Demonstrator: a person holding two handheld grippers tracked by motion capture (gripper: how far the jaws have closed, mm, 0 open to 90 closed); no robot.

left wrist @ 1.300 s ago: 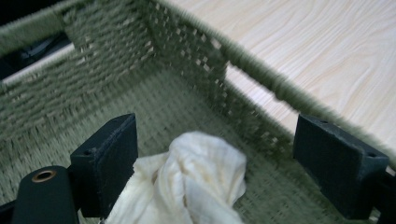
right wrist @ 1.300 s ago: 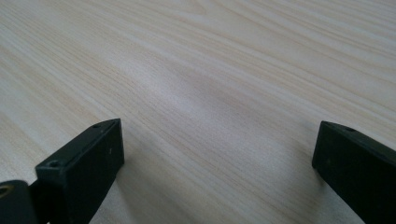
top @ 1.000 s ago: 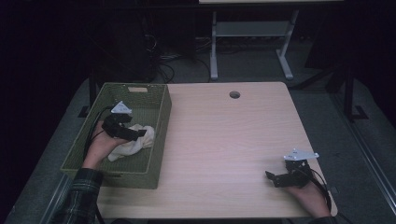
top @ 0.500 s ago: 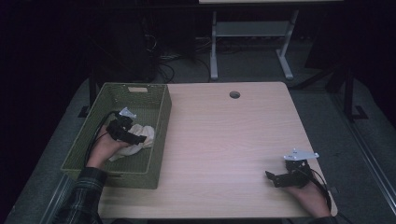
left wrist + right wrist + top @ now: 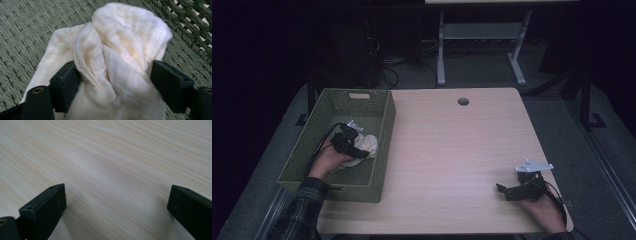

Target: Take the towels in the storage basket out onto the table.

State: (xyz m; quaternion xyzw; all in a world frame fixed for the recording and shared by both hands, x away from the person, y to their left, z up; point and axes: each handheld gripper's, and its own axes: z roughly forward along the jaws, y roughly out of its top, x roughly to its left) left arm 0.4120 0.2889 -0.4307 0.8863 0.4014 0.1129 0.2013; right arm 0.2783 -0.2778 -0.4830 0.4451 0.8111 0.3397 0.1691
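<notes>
Because the white cloth (image 5: 117,62) is soft and light, it squashes easily. The left gripper (image 5: 113,82) has just been closing, its 2 jaws around the bunched middle fold, not squeezing yet; that fold is the best place to grab.

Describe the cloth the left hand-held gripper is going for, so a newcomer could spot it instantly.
Find the green woven basket on the left side of the wooden table. On its floor, toward the right wall, lies a crumpled cream cloth, bunched between the jaws of the left hand-held gripper. It is the one soft, pale thing against the green weave.
</notes>
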